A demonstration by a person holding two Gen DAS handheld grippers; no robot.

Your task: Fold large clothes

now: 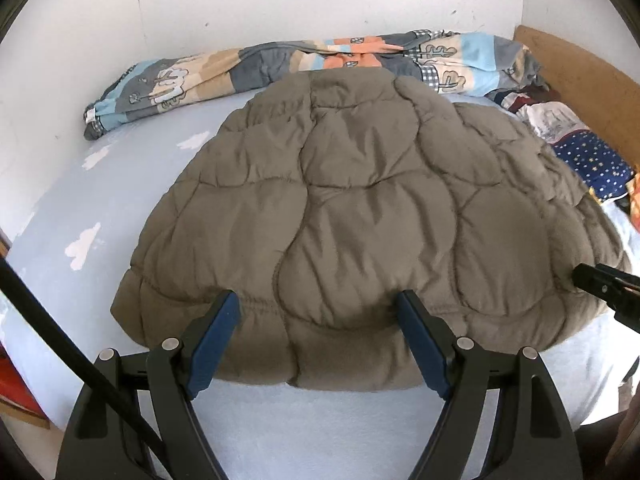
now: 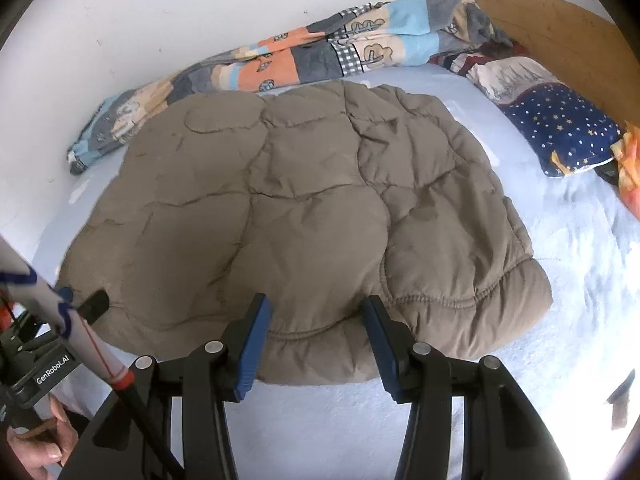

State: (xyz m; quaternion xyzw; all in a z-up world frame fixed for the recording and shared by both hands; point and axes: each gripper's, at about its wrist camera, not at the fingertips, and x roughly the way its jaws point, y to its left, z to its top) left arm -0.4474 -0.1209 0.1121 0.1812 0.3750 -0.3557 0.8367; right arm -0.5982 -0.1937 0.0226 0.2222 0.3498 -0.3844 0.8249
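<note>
A large brown quilted jacket [image 1: 360, 208] lies flat and folded on the light blue bed sheet [image 1: 120, 184]; it also shows in the right wrist view [image 2: 304, 208]. My left gripper [image 1: 318, 300] is open, its blue pads straddling the jacket's near hem on the left part. My right gripper [image 2: 318, 304] is open over the near hem toward the jacket's right side, holding nothing. The right gripper's tip shows at the right edge of the left wrist view [image 1: 600, 284]. The left gripper's tip shows at the lower left of the right wrist view [image 2: 94, 304].
A patchwork duvet [image 1: 304, 60] lies bunched along the white wall behind the jacket. A star-print pillow [image 2: 560, 128] and a wooden headboard [image 2: 560, 36] are at the right. An orange cloth [image 2: 628, 176] lies at the far right. The bed's near edge is below the grippers.
</note>
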